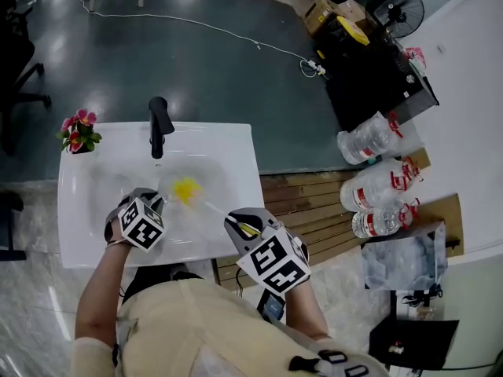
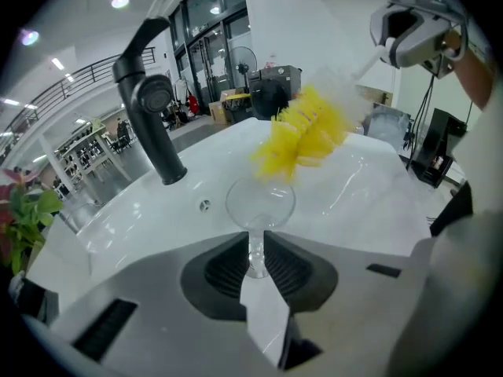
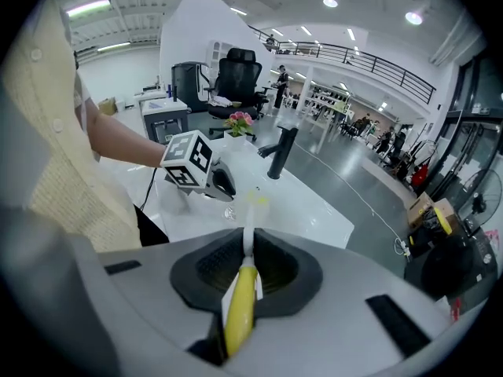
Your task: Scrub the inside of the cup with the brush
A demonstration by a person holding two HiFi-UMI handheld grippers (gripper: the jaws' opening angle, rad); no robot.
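A clear stemmed cup point(image 2: 261, 203) is tilted over the white sink point(image 1: 90, 210). My left gripper point(image 2: 256, 259) is shut on its thin stem. In the head view the cup point(image 1: 174, 185) shows faintly ahead of the left gripper point(image 1: 154, 203). My right gripper point(image 3: 246, 251) is shut on the brush handle point(image 3: 239, 309), which is yellow with a white shaft. The brush's yellow bristle head point(image 2: 305, 130) is blurred and hangs just above and beyond the cup's rim. From above the bristle head point(image 1: 185, 188) overlaps the cup's bowl. The right gripper point(image 1: 242, 225) is at the sink's front right edge.
A black faucet point(image 1: 159, 124) stands at the sink's back edge, with the drain point(image 2: 204, 205) below it. A pot of pink flowers point(image 1: 78, 132) sits on the back left corner. Several large water bottles point(image 1: 377, 187) lie on the floor to the right.
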